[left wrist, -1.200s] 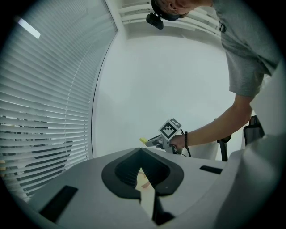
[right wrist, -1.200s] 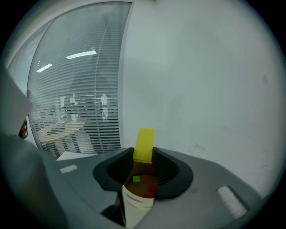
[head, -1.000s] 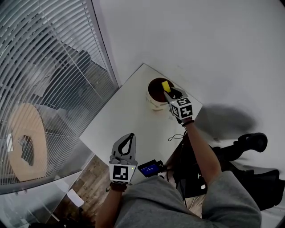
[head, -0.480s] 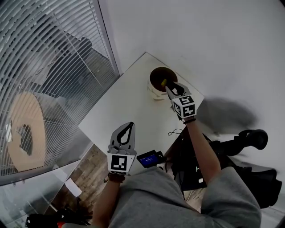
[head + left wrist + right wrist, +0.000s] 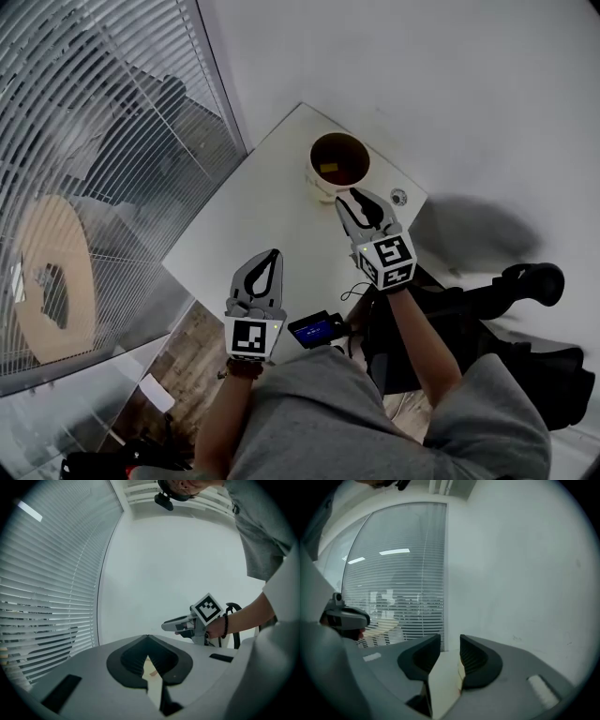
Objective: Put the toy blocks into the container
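The fingers (image 5: 474, 660) of your right gripper (image 5: 356, 201) are standing apart and easing slightly inward, with nothing between them. That gripper is hanging over the white table (image 5: 253, 234), just on your side of the container (image 5: 312, 173). The fingertips of your left gripper (image 5: 270, 258) are pressing together on nothing, and it is waiting close to your body, well apart from the container.

A yellow block (image 5: 328, 169) is lying inside the container, on its dark bottom. Judging from that and from your empty right jaws, you are standing at the end of a drop, with this block counting as placed.

No other block is showing on the bare table in any view, so the next move is calling for a look around before a reach. If more blocks are waiting out of sight, you are needing wide jaws and a clear approach to one of them. If none are, the task is looking complete.
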Available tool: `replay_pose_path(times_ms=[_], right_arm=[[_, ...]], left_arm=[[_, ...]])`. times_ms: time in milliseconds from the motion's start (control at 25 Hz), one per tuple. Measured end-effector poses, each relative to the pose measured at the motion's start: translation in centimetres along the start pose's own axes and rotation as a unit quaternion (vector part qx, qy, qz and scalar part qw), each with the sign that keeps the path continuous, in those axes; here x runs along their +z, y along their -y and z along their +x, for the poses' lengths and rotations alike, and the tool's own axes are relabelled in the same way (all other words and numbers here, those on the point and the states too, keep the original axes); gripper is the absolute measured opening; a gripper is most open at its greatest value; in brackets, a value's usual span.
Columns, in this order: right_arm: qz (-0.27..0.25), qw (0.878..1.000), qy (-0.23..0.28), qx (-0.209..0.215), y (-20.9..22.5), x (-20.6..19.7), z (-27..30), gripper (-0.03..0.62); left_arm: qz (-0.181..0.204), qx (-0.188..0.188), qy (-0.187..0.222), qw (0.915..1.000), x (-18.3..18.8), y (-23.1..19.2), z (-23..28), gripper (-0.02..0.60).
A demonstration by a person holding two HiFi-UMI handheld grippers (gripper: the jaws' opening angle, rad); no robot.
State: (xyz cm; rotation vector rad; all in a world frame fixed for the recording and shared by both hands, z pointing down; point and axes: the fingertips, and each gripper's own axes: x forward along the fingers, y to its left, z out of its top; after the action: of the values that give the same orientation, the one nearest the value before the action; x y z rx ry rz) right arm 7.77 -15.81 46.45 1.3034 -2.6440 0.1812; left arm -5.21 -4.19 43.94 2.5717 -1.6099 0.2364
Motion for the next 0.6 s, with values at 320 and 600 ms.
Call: replay_pose_path(times_ms=[320, 600], right_arm=[[-0.008, 0.997, 0.072, 0.008, -4.9, 5.3, -3.7, 0.121], [-0.033, 0.996, 0.080, -0.010, -7.1, 5.4, -5.7, 0.100]], left_arm=[[-0.004, 0.008, 0.013, 0.9999, 0.8, -0.1, 0.4, 0.008], [-0.003, 0.020, 0.018, 0.9996, 1.4, -0.4, 0.1, 0.008]])
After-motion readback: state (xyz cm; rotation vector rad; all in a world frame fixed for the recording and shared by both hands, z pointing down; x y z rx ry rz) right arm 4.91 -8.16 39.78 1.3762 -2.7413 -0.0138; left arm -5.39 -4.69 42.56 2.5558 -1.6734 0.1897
